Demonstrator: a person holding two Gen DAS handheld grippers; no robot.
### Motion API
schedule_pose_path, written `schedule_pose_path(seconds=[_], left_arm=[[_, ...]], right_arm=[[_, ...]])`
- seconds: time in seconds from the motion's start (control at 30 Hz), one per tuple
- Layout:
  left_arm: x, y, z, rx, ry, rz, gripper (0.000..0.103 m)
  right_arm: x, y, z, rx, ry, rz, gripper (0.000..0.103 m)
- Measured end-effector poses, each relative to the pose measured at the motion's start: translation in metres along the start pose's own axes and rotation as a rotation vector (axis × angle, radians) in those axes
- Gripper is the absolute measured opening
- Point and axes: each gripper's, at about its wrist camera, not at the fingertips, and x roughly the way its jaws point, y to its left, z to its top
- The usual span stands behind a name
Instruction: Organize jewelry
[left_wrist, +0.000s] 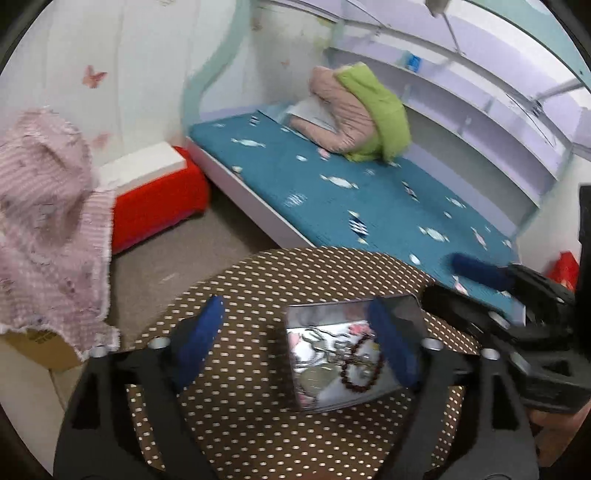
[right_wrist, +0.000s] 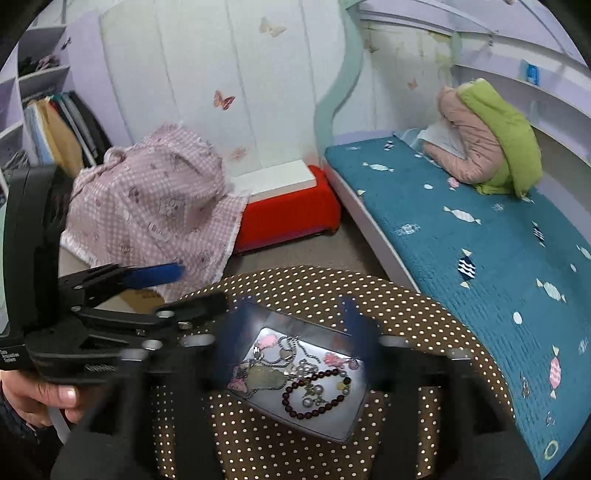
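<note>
Both grippers hover over a round counter (right_wrist: 424, 317) covered in brown cloth with pale dots, and right in the middle of it sits a shiny metal tin (right_wrist: 306, 384), lid off, jewelry piled inside. In the right wrist view the contents read well: a dark red bead bracelet (right_wrist: 314, 393) curled in a loop toward the near right of the tin, a tangle of silver chains (right_wrist: 291, 350) behind it, a few pearls (right_wrist: 308, 402) inside the loop, and pink flower-shaped pieces (right_wrist: 332, 358) scattered around the edges.

The left gripper (left_wrist: 295, 347) is spread wide, jaws released, nothing between them. Its blue pads straddle the tin's left part in the left wrist view, the right pad overlapping the tin's right half; the tin (left_wrist: 332, 369) lies tilted in that view with the bead bracelet (left_wrist: 360, 365) showing near the right pad.

The right gripper (right_wrist: 295, 343) also stands wide, jaws released, empty. Its blue fingers are badly blurred, framing the tin on either side; whether they touch it I cannot tell. From the left wrist view the right gripper (left_wrist: 480, 273) shows at the far right, above the counter's edge.

Round the counter: a bed (right_wrist: 480, 236) with a teal candy-print cover on the right, a folded green and pink quilt (right_wrist: 491, 144) at its far end, a red box (right_wrist: 291, 210) with a white top on the floor, and a pink checked cloth (right_wrist: 155, 206) draped over something at left.
</note>
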Motion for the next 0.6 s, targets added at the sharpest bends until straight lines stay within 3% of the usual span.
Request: schedule_pose_path(seconds=[0.03,0.3,0.6], left_arm=[[-0.005,0.002,-0.001,-0.005,-0.012,0.001,0.091],[-0.057,-0.009,-0.015,0.068,-0.158,0.187,0.097],[-0.133,-0.027,-0.052,0.095,-0.311,0.259,0.098]], right_arm=[[-0.002,-0.001,0.000,0.003,-0.011,-0.004,0.095],[-0.031,0.004,-0.010,0.060,-0.061,-0.030,0.095],[-0.109,0.030,-0.032,0.085,-0.206,-0.079,0.095]])
